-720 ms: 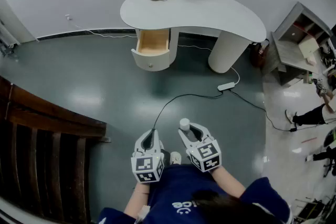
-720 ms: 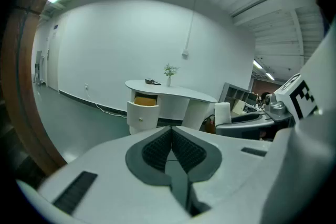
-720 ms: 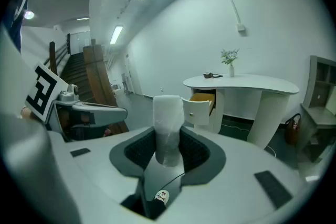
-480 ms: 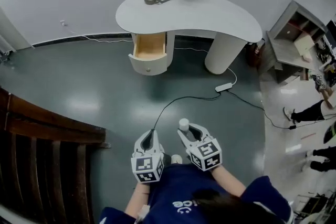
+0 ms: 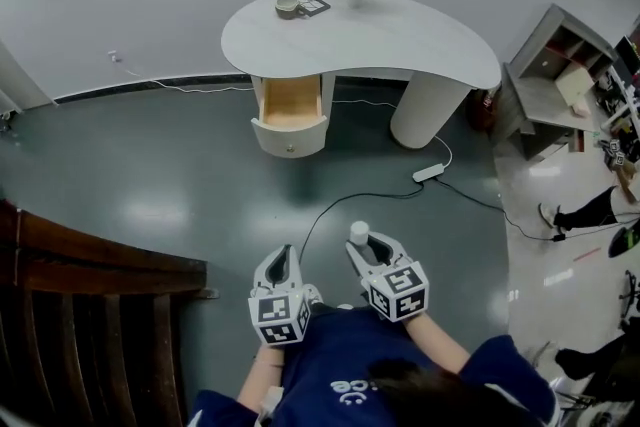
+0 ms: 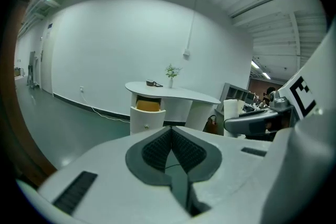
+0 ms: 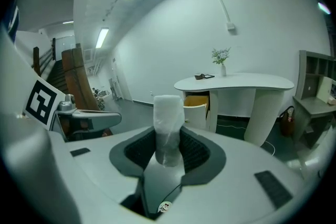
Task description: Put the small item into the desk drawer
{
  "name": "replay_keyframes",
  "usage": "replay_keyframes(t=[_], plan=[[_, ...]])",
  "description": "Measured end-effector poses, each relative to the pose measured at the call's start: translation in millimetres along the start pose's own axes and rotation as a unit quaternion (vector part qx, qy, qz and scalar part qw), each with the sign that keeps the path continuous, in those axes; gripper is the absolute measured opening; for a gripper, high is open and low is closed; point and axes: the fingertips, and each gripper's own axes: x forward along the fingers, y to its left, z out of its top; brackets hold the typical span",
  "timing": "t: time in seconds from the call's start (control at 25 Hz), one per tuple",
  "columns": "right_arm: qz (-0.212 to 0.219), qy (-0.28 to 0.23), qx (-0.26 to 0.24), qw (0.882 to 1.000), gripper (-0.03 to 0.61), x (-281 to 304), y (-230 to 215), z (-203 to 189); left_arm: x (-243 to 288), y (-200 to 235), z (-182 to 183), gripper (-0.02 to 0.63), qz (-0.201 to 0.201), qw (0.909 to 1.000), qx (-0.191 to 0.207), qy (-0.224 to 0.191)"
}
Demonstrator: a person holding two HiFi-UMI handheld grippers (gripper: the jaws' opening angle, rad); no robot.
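Brought slightly nearer the desk [image 5: 400, 35], the small item [image 7: 168, 118] is held upright between the right gripper's [image 7: 169, 139] jaws.
The open drawer [image 5: 291, 103] is seen well ahead, nearly in line with them; the left gripper [image 6: 170, 139] is carried shut, empty.

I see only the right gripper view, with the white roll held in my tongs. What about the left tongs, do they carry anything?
Observer: The left tongs are shut, pad against pad, with nothing between them.
Operator: Good. Is there something inside the drawer? I see it only from the front.
Observer: The head view looks down into the drawer. It is pulled well out, and I see only its bare wooden bottom.
Operator: And is the floor free on the way to it?
Observer: Not fully. A black cable lies on the floor between you and the desk. It runs to a white power strip.
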Motion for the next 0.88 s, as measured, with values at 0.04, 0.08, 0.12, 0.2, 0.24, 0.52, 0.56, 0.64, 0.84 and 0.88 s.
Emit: replay_keyframes(t=[0.04, 0.08, 0.12, 0.2, 0.24, 0.52, 0.56, 0.64, 0.84, 0.88], plan=[[-0.002, -0.001, 0.002, 1.0, 0.143, 4.2, 2.1, 2.4, 2.1, 3.7, 1.3, 0.005, -0.006, 1.0, 0.002, 0.002], [-0.004, -0.003, 0.005, 1.0, 0.143, 7.8, 4.5, 4.8, 4.0, 6.8, 2.6, 0.005, -0.015, 0.9999, 0.003, 0.005], [-0.005, -0.004, 0.007, 1.0, 0.143, 11.1, 6.7, 7.1, 6.2, 9.6, 4.0, 0.005, -0.024, 0.9997, 0.004, 0.008], [-0.009, -0.006, 0.009, 1.0, 0.143, 17.5, 9.3, 11.0, 11.9, 15.9, 7.4, 0.005, -0.036, 0.9993, 0.001, 0.008], [-0.011, -0.006, 0.009, 1.0, 0.144, 20.0, 9.5, 11.5, 14.6, 19.2, 8.7, 0.005, -0.038, 0.9993, -0.003, 0.006], [-0.012, 0.009, -0.004, 1.0, 0.144, 29.3, 5.0, 10.4, 23.4, 27.3, 7.6, 0.005, -0.031, 0.9993, -0.019, -0.005], [-0.009, 0.009, -0.008, 1.0, 0.144, 33.2, 3.0, 12.5, 26.5, 28.2, 8.7, 0.005, -0.028, 0.9994, -0.019, -0.006], [0.001, 0.011, -0.016, 1.0, 0.144, 42.7, -0.7, 15.0, 32.1, 31.4, 10.0, 0.005, -0.017, 0.9996, -0.019, -0.008], [0.028, 0.016, -0.024, 0.999, 0.144, 74.7, -22.0, 33.8, 55.7, 43.6, 23.6, 0.005, 0.025, 0.9995, -0.017, -0.007], [0.034, 0.015, -0.024, 0.999, 0.144, 81.8, -26.4, 40.2, 61.0, 46.0, 28.4, 0.005, 0.031, 0.9993, -0.019, -0.007]])
